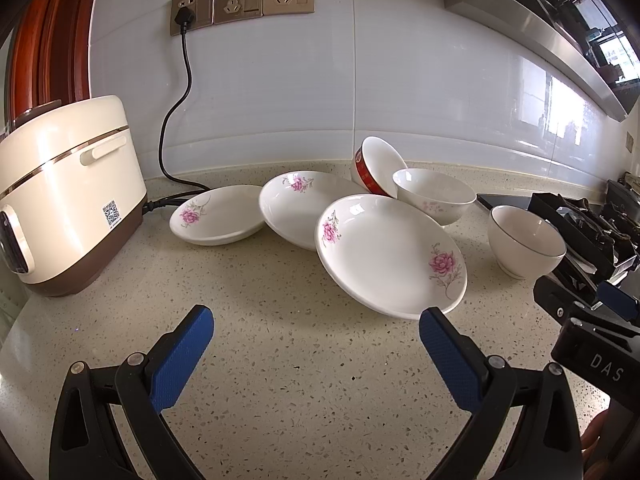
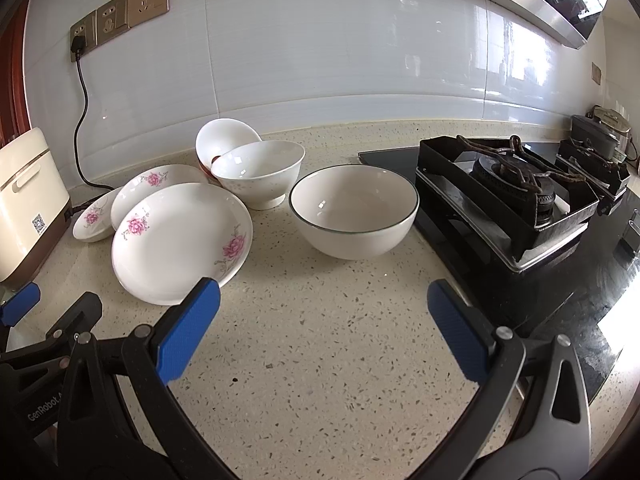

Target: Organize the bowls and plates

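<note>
Three white plates with pink flowers overlap on the speckled counter: a small one (image 1: 218,215) at left, a middle one (image 1: 296,204), and a large tilted one (image 1: 390,254) in front, also in the right wrist view (image 2: 180,240). Behind stand a red-sided bowl (image 1: 374,166) on its side, a white bowl (image 1: 434,196) and a dark-rimmed bowl (image 1: 524,240), which is nearest in the right wrist view (image 2: 354,210). My left gripper (image 1: 316,332) is open and empty in front of the large plate. My right gripper (image 2: 324,312) is open and empty before the dark-rimmed bowl.
A cream rice cooker (image 1: 64,196) stands at the left, its black cord (image 1: 176,108) plugged into wall sockets. A black gas stove (image 2: 516,196) sits at the right. A range hood (image 1: 560,32) hangs above. The tiled wall bounds the counter (image 1: 300,380) at the back.
</note>
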Motion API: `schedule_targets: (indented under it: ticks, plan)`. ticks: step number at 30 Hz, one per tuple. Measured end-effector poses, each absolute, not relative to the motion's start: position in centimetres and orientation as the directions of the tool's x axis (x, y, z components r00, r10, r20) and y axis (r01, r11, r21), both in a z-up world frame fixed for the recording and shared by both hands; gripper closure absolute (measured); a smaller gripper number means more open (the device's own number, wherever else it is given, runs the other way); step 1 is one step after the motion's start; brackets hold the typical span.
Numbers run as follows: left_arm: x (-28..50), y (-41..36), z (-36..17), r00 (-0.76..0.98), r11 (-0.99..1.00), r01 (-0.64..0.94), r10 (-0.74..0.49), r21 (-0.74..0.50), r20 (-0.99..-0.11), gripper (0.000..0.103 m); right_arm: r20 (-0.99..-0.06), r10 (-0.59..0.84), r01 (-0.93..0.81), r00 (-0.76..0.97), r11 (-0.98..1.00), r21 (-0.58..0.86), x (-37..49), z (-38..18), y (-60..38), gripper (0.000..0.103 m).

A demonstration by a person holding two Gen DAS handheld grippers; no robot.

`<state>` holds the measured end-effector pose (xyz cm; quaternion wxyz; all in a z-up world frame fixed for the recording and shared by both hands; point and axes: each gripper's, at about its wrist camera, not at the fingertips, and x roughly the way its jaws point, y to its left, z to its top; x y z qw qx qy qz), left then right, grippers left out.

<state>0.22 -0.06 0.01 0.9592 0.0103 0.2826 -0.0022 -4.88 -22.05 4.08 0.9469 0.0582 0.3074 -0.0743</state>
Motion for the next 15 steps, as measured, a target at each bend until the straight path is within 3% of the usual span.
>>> schedule_targets:
  ticks: [15]
  plan:
    - [0.28,-0.10,0.03,0.839,1.000,0.010,0.003,0.021,-0.544,0.000,-0.591,-0.102,0.178,0.800,0.981,0.071,-4.90,4.06,-22.16,0.000]
